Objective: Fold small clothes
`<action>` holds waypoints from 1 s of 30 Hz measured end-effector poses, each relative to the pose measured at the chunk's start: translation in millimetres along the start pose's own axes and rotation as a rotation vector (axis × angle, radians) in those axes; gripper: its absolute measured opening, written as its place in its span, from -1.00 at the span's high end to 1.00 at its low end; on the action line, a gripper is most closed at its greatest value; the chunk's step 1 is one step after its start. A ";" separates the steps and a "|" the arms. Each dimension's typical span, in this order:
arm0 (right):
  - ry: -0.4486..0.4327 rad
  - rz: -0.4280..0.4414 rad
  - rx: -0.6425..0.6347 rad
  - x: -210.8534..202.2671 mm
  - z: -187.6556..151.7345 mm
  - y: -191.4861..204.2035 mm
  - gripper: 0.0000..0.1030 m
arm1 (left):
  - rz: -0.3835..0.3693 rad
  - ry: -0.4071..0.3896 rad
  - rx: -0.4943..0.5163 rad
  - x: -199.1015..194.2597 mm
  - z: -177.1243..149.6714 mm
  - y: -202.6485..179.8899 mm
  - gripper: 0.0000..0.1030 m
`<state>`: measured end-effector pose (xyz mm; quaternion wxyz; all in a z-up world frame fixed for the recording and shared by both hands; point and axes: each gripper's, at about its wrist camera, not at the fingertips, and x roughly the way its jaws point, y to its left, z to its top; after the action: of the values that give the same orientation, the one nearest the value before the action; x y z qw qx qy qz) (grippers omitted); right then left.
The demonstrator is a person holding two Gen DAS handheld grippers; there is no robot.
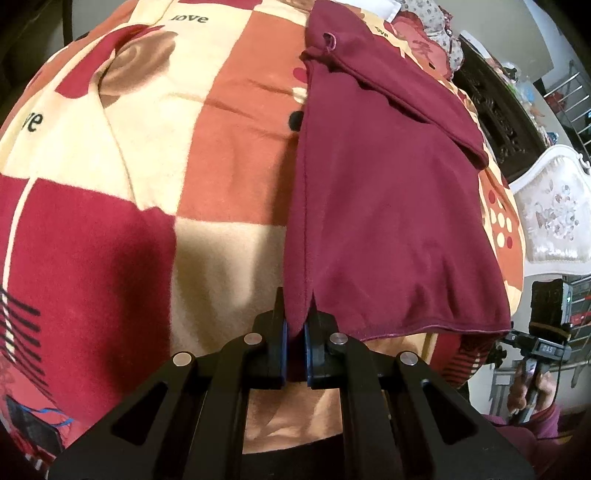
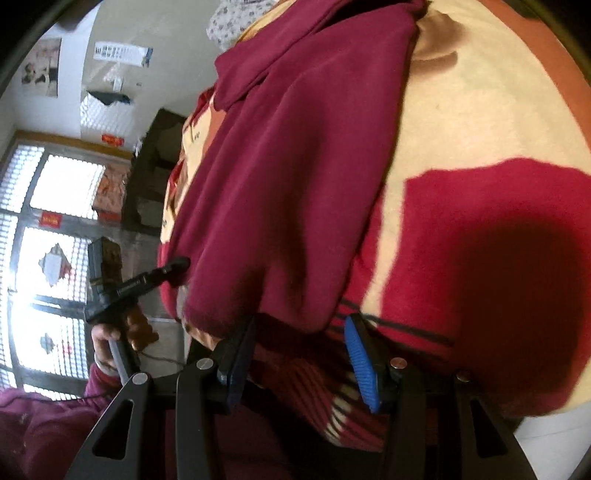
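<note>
A maroon garment (image 1: 388, 192) lies folded lengthwise on a patterned blanket (image 1: 166, 147), its hem toward me and a sleeve (image 1: 399, 85) folded across its top. My left gripper (image 1: 294, 325) is shut on the garment's near left hem corner. In the right wrist view the garment (image 2: 288, 166) hangs over the bed's near edge. My right gripper (image 2: 301, 332) is open, its blue pads (image 2: 360, 362) on either side of the garment's near hem corner, just below it. The other gripper (image 2: 122, 288) shows at the left, at the hem's far corner.
The blanket (image 2: 480, 129) covers the bed. A white padded headboard (image 1: 554, 214) and dark carved furniture (image 1: 491, 96) stand to the right. A bright window (image 2: 48, 229) lies beyond the bed's edge. Pillows (image 1: 432, 22) lie at the far end.
</note>
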<state>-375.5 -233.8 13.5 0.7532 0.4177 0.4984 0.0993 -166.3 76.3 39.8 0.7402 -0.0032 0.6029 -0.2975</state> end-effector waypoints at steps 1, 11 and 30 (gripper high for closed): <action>-0.006 -0.012 -0.009 2.5 -0.2 2.8 0.08 | -0.001 -0.002 0.002 -1.0 0.5 -0.5 0.90; -0.102 0.003 -0.019 -0.1 -2.8 -1.8 0.84 | -0.008 0.008 -0.004 1.1 -2.1 -2.5 0.90; -0.254 0.029 -0.017 -97.3 18.9 -11.5 0.86 | -0.118 0.001 0.049 -14.6 2.9 -26.3 0.89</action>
<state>-409.8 -306.2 73.0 0.8122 0.4276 0.3922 0.0606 -176.6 60.1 63.2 0.7210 -0.0206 0.5946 -0.3553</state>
